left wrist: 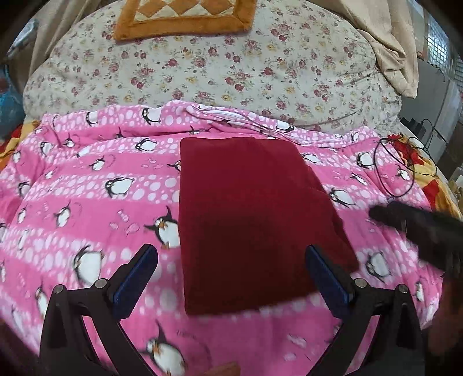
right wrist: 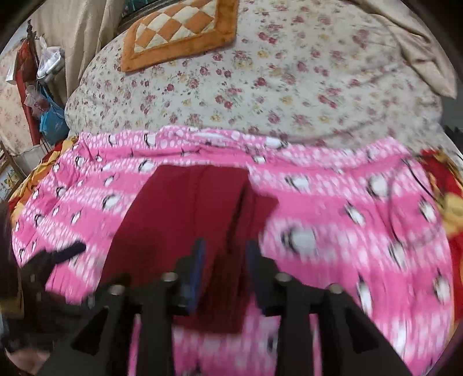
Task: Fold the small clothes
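The dark red cloth [left wrist: 249, 219] is lying folded flat on my pink penguin blanket [left wrist: 86, 179]. My left gripper [left wrist: 231, 269] is spread wide above the cloth's near edge, empty. My right gripper [right wrist: 224, 260] is partly parted over it, gripping nothing.

A home bedroom is showing here: a bed is carrying a pink penguin-print quilt [left wrist: 86, 179], a floral duvet [left wrist: 202, 66] is bulging along its far edge under a patchwork cushion [left wrist: 185, 17], and beige curtains [right wrist: 75, 31] are hanging behind.
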Demonstrator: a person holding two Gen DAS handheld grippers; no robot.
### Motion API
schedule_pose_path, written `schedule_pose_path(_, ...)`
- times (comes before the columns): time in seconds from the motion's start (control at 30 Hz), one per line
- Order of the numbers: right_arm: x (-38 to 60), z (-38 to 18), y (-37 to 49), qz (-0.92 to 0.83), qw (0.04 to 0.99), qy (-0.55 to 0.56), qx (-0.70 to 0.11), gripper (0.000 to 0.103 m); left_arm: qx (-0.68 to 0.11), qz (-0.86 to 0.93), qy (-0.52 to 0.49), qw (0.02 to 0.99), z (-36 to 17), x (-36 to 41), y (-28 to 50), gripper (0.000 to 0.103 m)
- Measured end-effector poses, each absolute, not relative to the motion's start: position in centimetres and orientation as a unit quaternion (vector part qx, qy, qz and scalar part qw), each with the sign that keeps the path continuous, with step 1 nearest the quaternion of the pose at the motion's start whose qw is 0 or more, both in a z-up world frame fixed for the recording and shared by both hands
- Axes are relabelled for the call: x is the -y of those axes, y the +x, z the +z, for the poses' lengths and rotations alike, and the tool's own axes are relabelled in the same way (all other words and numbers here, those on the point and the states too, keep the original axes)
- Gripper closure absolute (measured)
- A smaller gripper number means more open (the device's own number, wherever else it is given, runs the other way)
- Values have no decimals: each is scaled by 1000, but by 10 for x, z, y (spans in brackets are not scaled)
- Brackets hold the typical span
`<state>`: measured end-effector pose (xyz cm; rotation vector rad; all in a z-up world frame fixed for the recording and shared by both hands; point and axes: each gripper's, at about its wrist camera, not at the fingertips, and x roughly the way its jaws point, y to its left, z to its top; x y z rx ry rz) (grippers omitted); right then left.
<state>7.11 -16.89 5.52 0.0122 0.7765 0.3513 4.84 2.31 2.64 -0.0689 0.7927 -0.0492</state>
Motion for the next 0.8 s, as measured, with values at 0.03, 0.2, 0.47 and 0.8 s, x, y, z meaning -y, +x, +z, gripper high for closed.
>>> schedule_pose_path(0.03, 171, 55, 58, 167, 911, 10, -377, 47, -387, -22, -31, 922, 30, -21, 45, 13)
schedule_pose_path(0.2, 176, 64, 16, 161, 913, 8, -374, 32, -388, -26, -24, 921, 47, -6, 25, 13)
schedule_pose_path(0.47, 192, 80, 2, 162, 908, 23, -385, 32, -392, -37, -20, 919, 59, 4, 9, 13)
schedule_pose_path(0.8, 192, 97, 3, 167, 907, 21, -385, 32, -384, -35, -32, 922, 73, -1, 9, 13)
